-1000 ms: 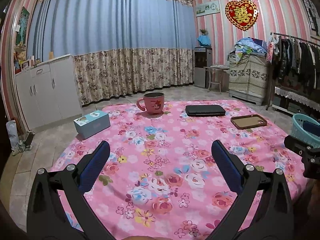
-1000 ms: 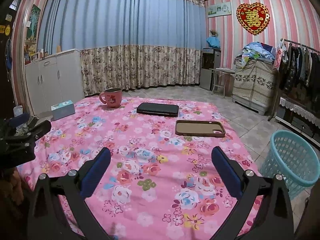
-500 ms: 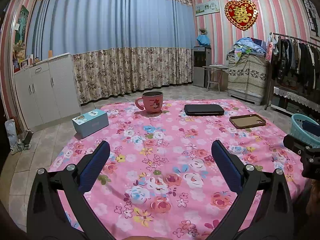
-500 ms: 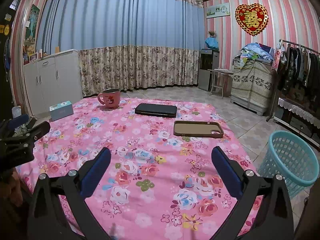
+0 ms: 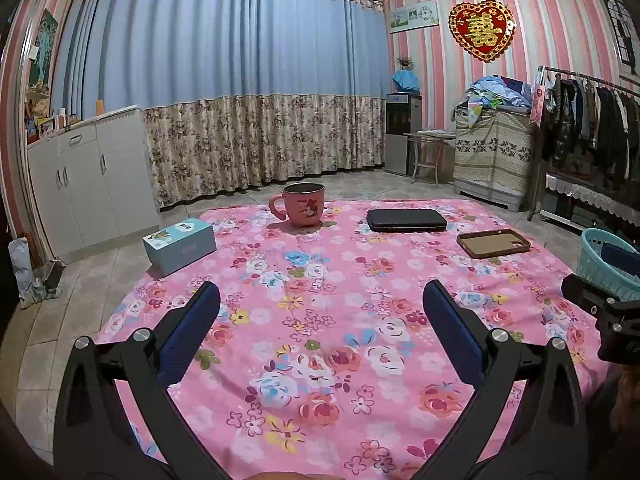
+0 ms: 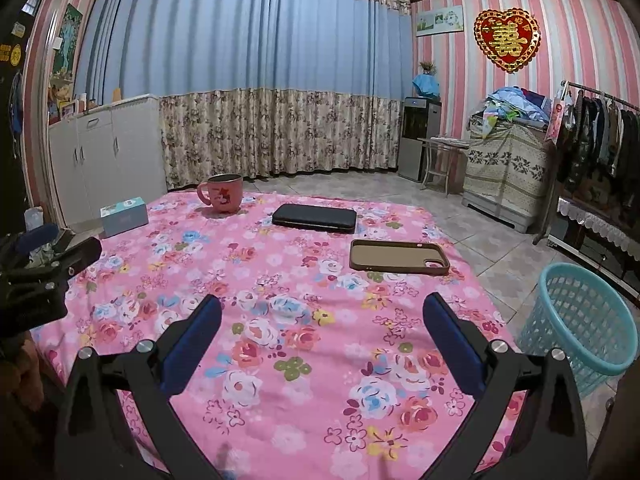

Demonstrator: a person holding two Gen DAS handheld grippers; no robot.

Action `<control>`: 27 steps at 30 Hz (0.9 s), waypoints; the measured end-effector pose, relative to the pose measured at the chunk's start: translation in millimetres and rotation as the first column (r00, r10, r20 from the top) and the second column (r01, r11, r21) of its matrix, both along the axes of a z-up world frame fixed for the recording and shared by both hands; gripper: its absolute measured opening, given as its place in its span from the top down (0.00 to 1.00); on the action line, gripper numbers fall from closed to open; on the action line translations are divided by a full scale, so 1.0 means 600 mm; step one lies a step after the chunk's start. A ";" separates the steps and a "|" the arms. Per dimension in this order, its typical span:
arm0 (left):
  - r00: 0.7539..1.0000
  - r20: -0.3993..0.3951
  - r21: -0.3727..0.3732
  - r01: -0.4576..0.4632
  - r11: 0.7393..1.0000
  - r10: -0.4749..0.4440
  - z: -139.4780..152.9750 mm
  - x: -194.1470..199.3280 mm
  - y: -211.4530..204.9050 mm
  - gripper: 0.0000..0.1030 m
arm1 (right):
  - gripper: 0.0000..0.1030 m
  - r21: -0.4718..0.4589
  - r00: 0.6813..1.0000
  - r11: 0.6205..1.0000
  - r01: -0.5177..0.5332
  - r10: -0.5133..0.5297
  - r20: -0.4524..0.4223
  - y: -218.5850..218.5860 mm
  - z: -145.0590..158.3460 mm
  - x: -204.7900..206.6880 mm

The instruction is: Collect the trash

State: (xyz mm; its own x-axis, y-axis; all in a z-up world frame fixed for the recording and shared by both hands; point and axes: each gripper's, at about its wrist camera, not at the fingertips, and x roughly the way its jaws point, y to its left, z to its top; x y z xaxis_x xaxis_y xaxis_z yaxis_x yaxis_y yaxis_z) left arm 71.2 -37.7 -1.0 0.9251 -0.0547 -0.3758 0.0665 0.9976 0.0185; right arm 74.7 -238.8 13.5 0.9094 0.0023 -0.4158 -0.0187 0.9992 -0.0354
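A table with a pink flowered cloth (image 5: 320, 320) (image 6: 300, 320) fills both views. On it stand a pink mug (image 5: 302, 205) (image 6: 222, 193), a light blue tissue box (image 5: 179, 245) (image 6: 123, 216), a black flat case (image 5: 406, 220) (image 6: 314, 218) and a brown phone case (image 5: 494, 243) (image 6: 398, 255). A light blue plastic basket (image 6: 584, 320) (image 5: 604, 264) stands on the floor at the table's right. My left gripper (image 5: 320, 304) is open and empty above the near edge. My right gripper (image 6: 322, 312) is open and empty above the near right part. No loose trash shows.
White cabinets (image 5: 88, 176) line the left wall. A clothes rack (image 6: 600, 132), a covered chest (image 6: 508, 172) and a small table (image 6: 440, 160) stand at the right. Tiled floor (image 6: 480, 220) surrounds the table. Each gripper shows at the edge of the other's view.
Both grippers have drawn back and risen slightly, so the table's objects look a little farther away. Both stay open and empty.
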 end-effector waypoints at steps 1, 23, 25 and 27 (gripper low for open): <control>1.000 0.000 -0.003 -0.001 1.000 0.001 0.000 -0.001 0.000 0.05 | 0.04 0.000 1.000 1.000 0.002 -0.002 0.001 0.000 0.000 0.000; 1.000 -0.004 -0.004 0.005 1.000 -0.005 0.004 -0.003 0.000 0.05 | 0.05 0.004 1.000 1.000 0.001 -0.001 -0.007 -0.003 -0.004 0.004; 1.000 -0.003 -0.006 0.006 1.000 -0.006 0.004 -0.003 0.001 0.05 | 0.04 0.006 1.000 1.000 -0.001 0.001 -0.008 -0.004 -0.004 0.004; 1.000 -0.004 -0.004 0.006 1.000 -0.006 0.004 -0.002 0.001 0.05 | 0.04 0.006 1.000 1.000 -0.002 0.002 -0.008 -0.004 -0.004 0.003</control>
State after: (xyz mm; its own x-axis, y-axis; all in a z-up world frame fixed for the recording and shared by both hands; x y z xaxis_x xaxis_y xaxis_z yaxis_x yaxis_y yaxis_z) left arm 69.9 -37.2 1.5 0.9233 -0.0618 -0.3791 0.0725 0.9973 0.0139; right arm 76.3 -241.2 11.2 0.9062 0.0068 -0.4227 -0.0212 0.9993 -0.0294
